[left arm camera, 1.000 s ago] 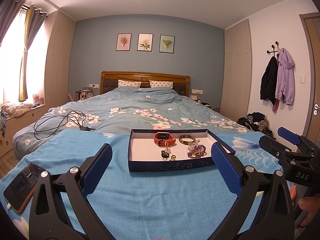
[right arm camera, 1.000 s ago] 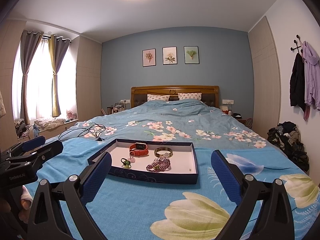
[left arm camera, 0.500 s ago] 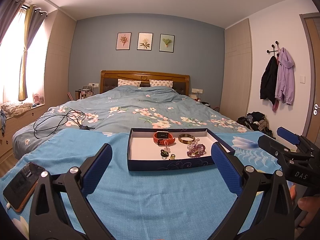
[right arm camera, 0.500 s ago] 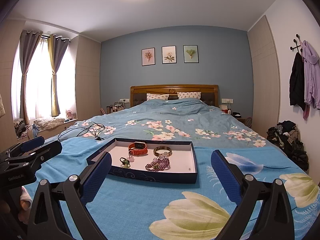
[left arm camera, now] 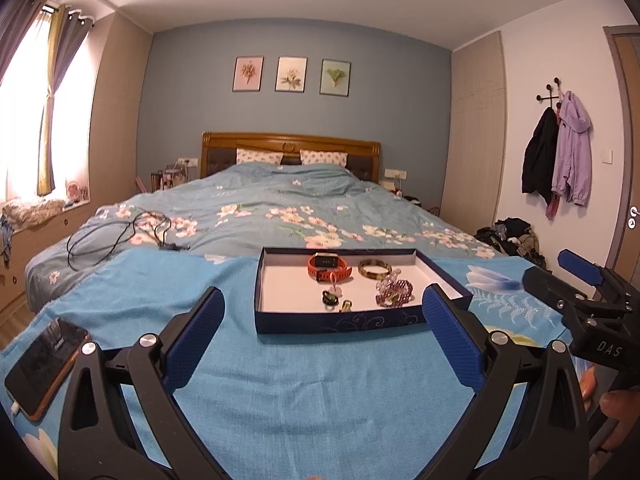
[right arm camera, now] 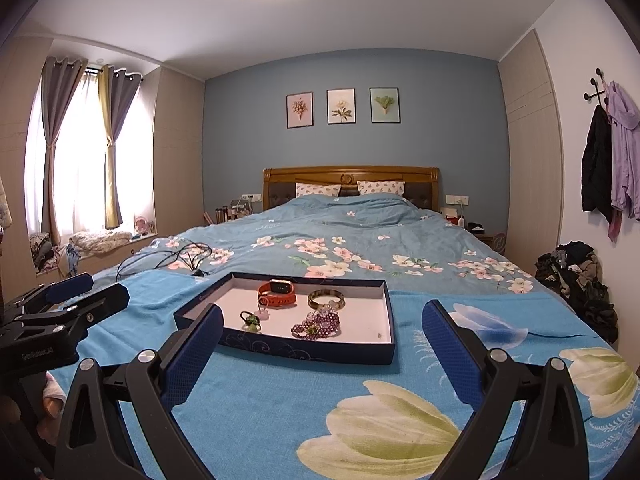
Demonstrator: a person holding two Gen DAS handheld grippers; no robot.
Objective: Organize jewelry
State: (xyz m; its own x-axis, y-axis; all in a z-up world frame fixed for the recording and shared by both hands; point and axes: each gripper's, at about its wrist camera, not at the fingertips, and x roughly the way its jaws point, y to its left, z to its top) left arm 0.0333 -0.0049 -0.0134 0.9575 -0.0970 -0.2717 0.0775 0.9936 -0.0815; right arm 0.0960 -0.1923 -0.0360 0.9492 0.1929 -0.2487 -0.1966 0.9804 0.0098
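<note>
Both grippers, left gripper (left arm camera: 322,338) and right gripper (right arm camera: 322,340), spread wide, empty. Jewelry tray (left arm camera: 340,322) just beyond on bed; orange watch (left arm camera: 329,267) far-centre, bead bracelet (left arm camera: 394,293) right (tangle risk). Approach low, pinch one pc at a time.

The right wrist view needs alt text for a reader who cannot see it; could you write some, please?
A shallow dark blue tray on a blue floral bedspread holds an orange watch, a bangle, purple beads and small charms. The open right gripper frames it; the left gripper shows at left.
</note>
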